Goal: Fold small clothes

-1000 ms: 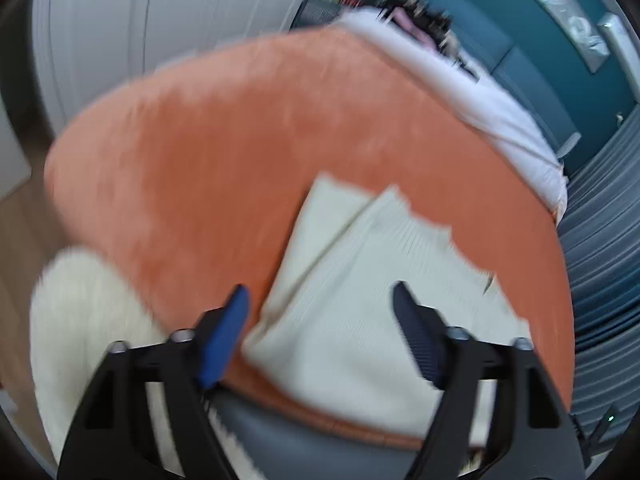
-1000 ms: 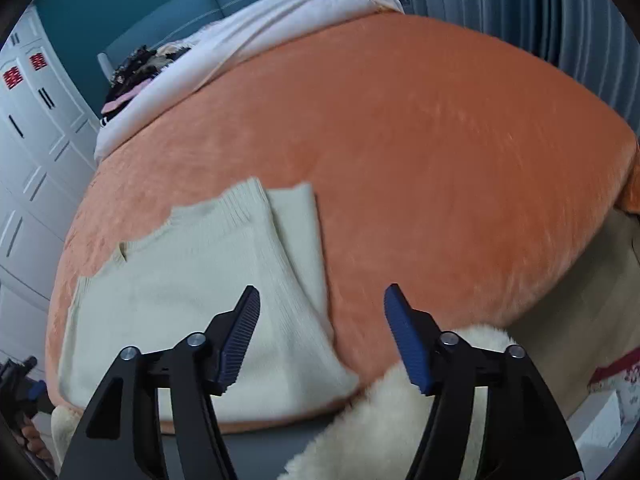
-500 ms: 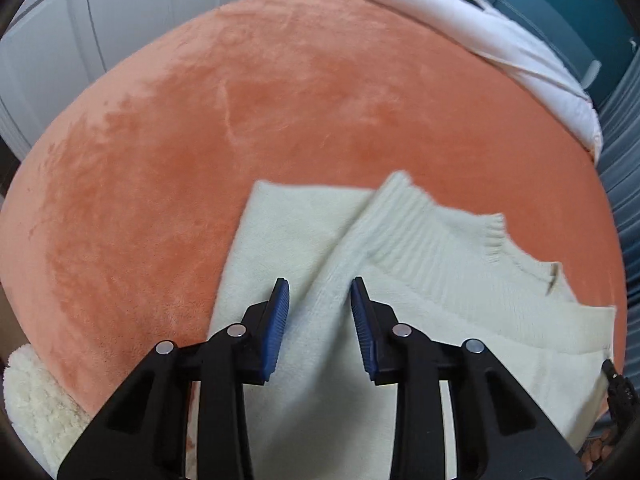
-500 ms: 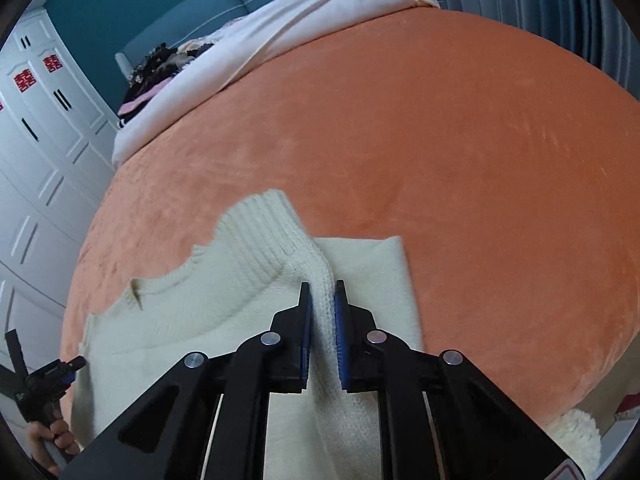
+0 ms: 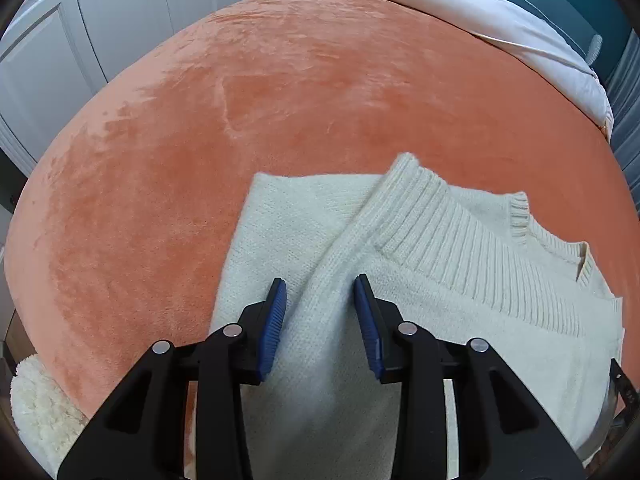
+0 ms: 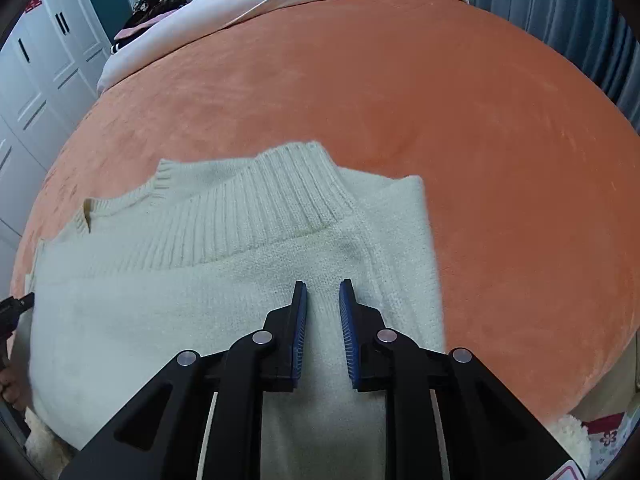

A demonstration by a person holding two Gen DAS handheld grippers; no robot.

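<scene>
A raised fold of the cream sweater [image 5: 460,292] is pinched between the narrowed jaws of the left gripper [image 5: 320,296]. The right gripper [image 6: 323,300], its jaws just reopened slightly, straddles a knit ridge. Beyond both, the ribbed hem [image 6: 260,208] lies on the orange blanket [image 6: 400,92].

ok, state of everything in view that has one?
Sweater: one side folded in, lying on blanket.
Left hand-held gripper: jaws have just been closing, sweater fold pinched between them.
Right hand-held gripper: jaws have just been opening a little, sweater between them, seemingly pinched.
Wardrobe doors: shut.
</scene>
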